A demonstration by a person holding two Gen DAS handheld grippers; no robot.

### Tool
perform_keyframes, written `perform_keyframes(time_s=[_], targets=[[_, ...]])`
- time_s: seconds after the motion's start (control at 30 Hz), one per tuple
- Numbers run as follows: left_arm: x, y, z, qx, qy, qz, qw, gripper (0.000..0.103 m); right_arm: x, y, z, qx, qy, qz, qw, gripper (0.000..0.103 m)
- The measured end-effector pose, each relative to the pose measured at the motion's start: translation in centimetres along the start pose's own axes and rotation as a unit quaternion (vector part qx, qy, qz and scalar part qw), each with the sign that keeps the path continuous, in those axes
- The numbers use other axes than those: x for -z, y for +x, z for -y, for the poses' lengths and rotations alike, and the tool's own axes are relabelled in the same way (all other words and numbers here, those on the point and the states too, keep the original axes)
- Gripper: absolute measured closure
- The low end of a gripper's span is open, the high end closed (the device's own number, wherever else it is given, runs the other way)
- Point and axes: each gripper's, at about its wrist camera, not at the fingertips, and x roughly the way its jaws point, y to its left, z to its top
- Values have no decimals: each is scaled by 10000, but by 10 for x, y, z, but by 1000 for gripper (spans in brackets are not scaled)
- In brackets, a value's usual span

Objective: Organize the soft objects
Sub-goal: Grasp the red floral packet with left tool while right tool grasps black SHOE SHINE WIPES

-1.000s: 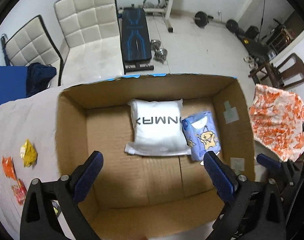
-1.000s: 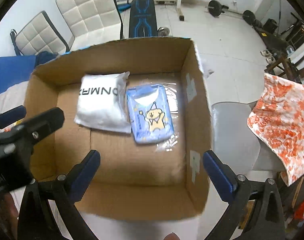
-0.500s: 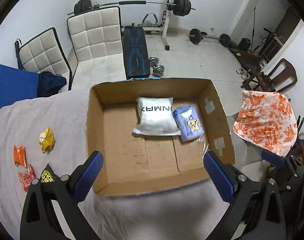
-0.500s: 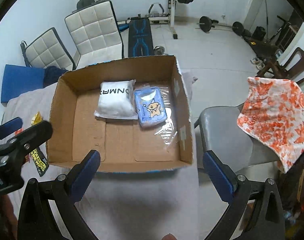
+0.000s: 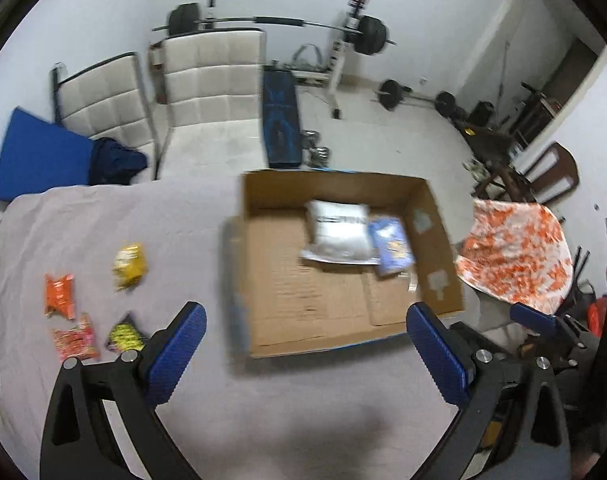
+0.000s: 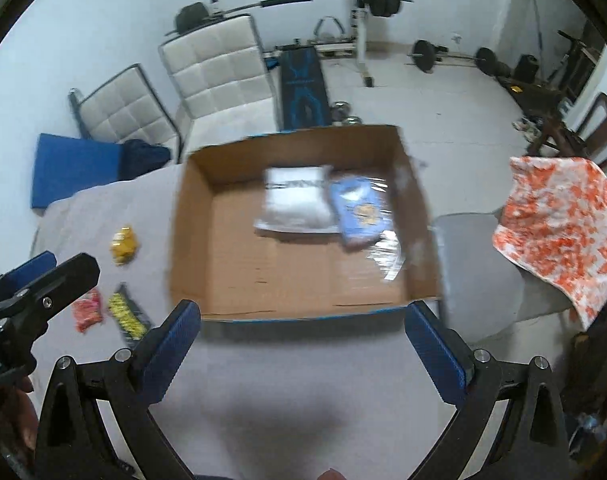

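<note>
step: next pick looked like the yellow snack packet [image 5: 129, 266]; come down over it jaws wide, pinch mid-body, lift clear of the box wall.
left gripper [image 5: 303, 346]: spread wide, empty.
right gripper [image 6: 303, 346]: same, empty.
packets: four on the grey cloth [image 5: 103, 224], left of the cardboard box [image 5: 259, 280].
box: held a white pillow pack [image 5: 337, 234] and a blue cartoon pack [image 5: 391, 246], touching, far-right.
look: small, crinkly, soft.

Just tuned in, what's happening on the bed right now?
Both grippers are open and hold nothing. The left gripper and right gripper hover over the grey sheet in front of the cardboard box. In the box lie a white pack and a blue cartoon pack, side by side. Four small snack packets, among them a yellow one, are on the sheet left of the box.
</note>
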Motion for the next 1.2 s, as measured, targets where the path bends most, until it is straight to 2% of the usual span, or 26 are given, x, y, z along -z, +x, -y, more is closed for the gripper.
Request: perform_keyframes(time_s=[0.13, 0.27, 0.4, 0.43, 0.57, 0.63, 0.8, 0.87, 0.97, 1.03, 1.1, 1.17, 1.2], targets=[[14, -15, -72, -400, -344, -81, 9986, 0, -5, 18, -68, -342, -384, -234, 9984, 0], [35, -18, -160, -855, -810, -355, 9924, 0, -3, 57, -152, -605, -1007, -618, 9911, 0], [58, -3, -237, -1088, -1160, -658, 9851, 0, 10, 128, -235, -944, -1565, -1376, 9735, 0], [64, 5, -253, -1180, -1165, -772, 9831, 0, 15, 146, -253, -942, -1693, -1523, 9692, 0], [79, 54, -301, -1119, -863, -1438, 9795, 0, 36, 214, -310, -886, -2105, -2185, 9487, 0], [85, 75, -315, -1133, -662, -1691, 9768, 0, 41, 238, -326, -813, -2207, -2374, 9425, 0], [99, 126, -333, -1275, 473, -2191, 9662, 0, 59, 281, -350, -536, -2540, -2685, 9276, 0], [106, 150, -334, -1209, 974, -2504, 9556, 0, 63, 290, -353, -438, -2598, -2762, 9243, 0], [114, 179, -337, -1185, 1413, -2918, 9385, 0, 70, 300, -358, -333, -2691, -2861, 9190, 0], [118, 194, -339, -1169, 1592, -3074, 9309, 0, 74, 305, -361, -281, -2727, -2906, 9167, 0], [119, 202, -339, -1129, 1671, -3123, 9283, 1, 76, 310, -362, -270, -2710, -2946, 9160, 0], [119, 204, -338, -1110, 1679, -3042, 9311, 3, 78, 313, -363, -286, -2637, -2969, 9173, 0], [120, 204, -336, -1116, 1662, -3005, 9325, 9, 77, 314, -364, -295, -2600, -2963, 9186, 0]])
